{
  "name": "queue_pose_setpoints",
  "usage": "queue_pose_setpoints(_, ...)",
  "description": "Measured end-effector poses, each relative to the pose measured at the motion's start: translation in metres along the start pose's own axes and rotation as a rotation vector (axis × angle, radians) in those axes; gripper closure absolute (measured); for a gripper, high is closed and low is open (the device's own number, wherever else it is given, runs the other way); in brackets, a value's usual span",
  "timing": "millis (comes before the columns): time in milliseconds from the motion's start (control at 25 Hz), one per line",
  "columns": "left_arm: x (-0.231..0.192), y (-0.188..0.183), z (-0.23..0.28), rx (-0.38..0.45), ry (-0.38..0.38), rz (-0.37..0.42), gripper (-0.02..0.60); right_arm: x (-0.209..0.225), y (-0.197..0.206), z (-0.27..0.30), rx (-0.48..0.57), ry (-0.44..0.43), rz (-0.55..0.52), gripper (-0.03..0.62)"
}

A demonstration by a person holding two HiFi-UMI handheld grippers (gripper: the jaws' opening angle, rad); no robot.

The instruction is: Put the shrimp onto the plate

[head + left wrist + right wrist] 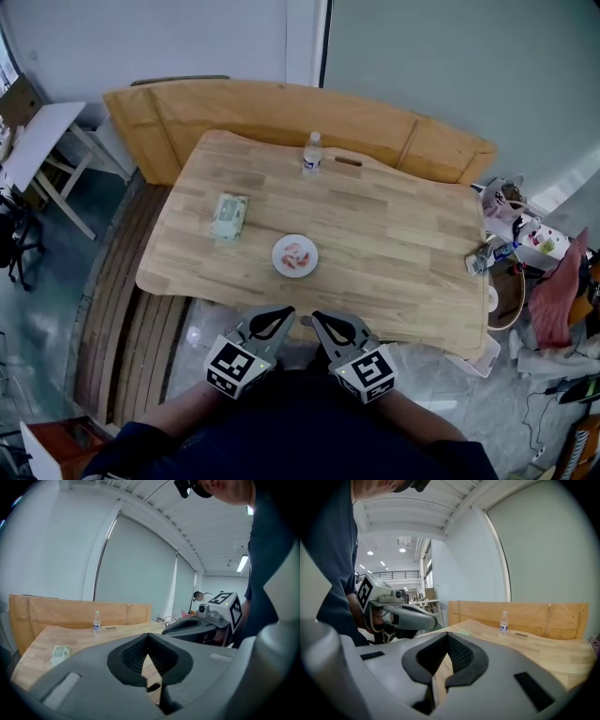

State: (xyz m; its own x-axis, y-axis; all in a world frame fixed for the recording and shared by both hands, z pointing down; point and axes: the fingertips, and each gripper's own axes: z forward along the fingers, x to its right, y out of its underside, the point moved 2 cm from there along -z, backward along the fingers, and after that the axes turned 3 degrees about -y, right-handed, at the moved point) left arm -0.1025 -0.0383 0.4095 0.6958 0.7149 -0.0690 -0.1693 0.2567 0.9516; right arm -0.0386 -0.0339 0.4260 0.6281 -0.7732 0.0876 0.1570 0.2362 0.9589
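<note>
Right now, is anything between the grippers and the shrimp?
Nothing visible. Only bare table lies between the left gripper, the right gripper and the shrimp on the plate; the packet sits left, the bottle beyond.

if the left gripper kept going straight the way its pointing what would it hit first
Probably the bare table top, just right of the plate: the left gripper angles forward and rightward over the near edge. It would pass close ahead of the right gripper; depth is unclear.

Legible text: none being found.
Bottle (311, 154) label and green packet (229, 216) print are showing too small to read; cubes on the left gripper (281, 313) and right gripper (315, 318) are bearing square codes only.
</note>
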Motion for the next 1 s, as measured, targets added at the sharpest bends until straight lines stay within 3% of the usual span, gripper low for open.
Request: queue_pose_setpoints(1000, -0.0005, -0.0039, -0.0002, 0.014, 0.004, -0.019, 0.575, 0.0005, -0.0030, 0.0021, 0.000, -0.003, -0.016, 0.585)
